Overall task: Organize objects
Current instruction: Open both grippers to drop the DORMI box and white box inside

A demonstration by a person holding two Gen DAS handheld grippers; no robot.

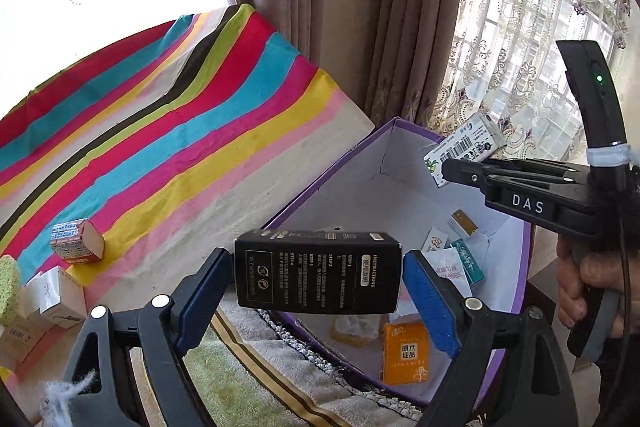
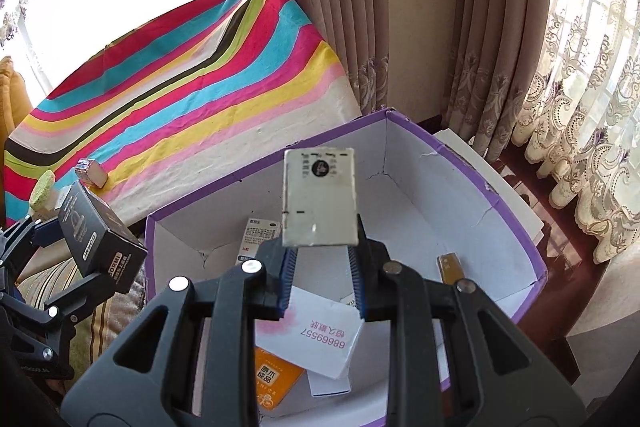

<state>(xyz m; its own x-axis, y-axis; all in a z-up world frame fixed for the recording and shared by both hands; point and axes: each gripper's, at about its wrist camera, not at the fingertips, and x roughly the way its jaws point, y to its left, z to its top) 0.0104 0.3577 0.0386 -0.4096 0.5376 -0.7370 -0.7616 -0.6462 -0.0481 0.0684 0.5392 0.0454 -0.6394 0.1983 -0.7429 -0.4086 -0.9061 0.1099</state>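
- Left tool (image 1: pixel 318 277): jaws set wide, clamped on a black carton (image 1: pixel 318 273) across its short ends. The blue pads (image 1: pixel 430 301) press both ends. The carton hangs over the near rim of the purple storage box (image 1: pixel 524 283).
- Right tool (image 2: pixel 322 277): jaws drawn close, clamped on the lower end of a small white carton (image 2: pixel 319 201). The carton stands upright above the box interior, at 12 o'clock from the fingers.
- Box contents: an orange packet (image 1: pixel 406 353), a white carton with red print (image 2: pixel 316 337), a teal-and-white carton (image 1: pixel 468 261) and a gold-ended item (image 2: pixel 450 267) lie loose on the floor of the box.
- Surroundings: a striped cloth (image 1: pixel 192 131) covers the counter at 10 o'clock of the box. On it sit a small patterned carton (image 1: pixel 76 241) and, at 8 o'clock, a cluster of white cartons (image 1: pixel 52 297).
- Pose: both tools point steeply down over the box. In the left wrist view a person's hand (image 1: pixel 588 285) grips the right tool's handle at 3 o'clock.
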